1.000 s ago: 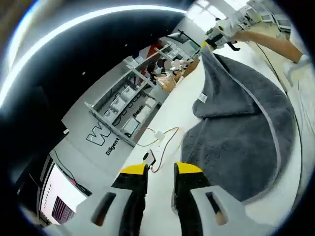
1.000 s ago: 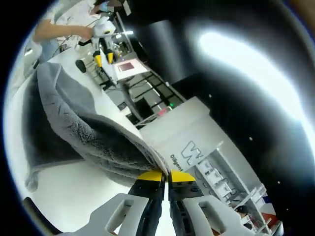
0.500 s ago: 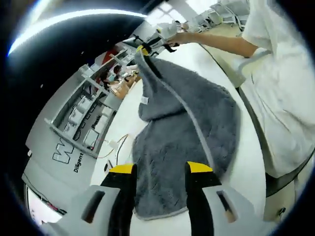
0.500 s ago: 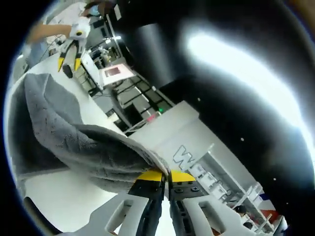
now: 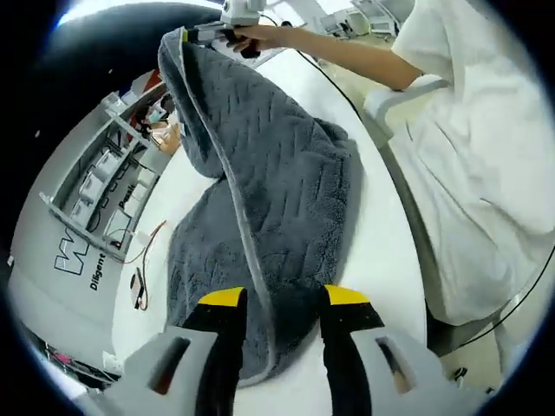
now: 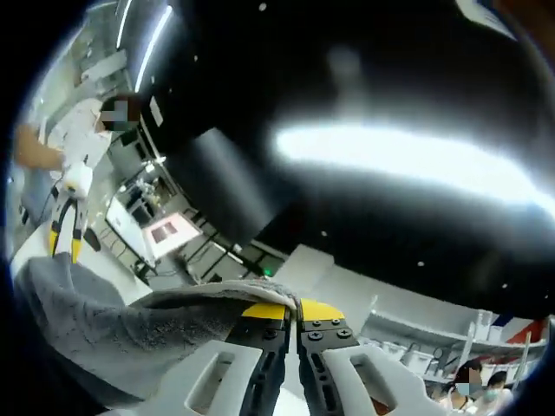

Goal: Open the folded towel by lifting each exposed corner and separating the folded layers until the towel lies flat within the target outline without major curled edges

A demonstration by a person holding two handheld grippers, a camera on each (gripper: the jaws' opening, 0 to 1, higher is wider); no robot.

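Observation:
A dark grey towel (image 5: pixel 277 199) lies partly spread on the white table (image 5: pixel 381 251), its pale hem running up the middle. My left gripper (image 5: pixel 284 299) is open low over the towel's near end, the hem passing between its yellow-tipped jaws. At the far end my right gripper (image 5: pixel 208 30), held by a hand, lifts a towel corner high. In the right gripper view, my right gripper (image 6: pixel 284 310) is shut on that corner, and the towel (image 6: pixel 130 334) hangs down to the left. The left gripper (image 6: pixel 65 243) shows far off, tips pointing down.
A person in white clothes (image 5: pixel 468 173) stands along the table's right edge. A grey rack with lettering (image 5: pixel 87 217) runs along the left side, with loose cables (image 5: pixel 139 277) on the table beside it. More benches and a screen (image 6: pixel 165 232) stand beyond.
My right gripper has raised the towel corner much higher, pulling the layer up. My left gripper has moved from beside the towel to over its near end.

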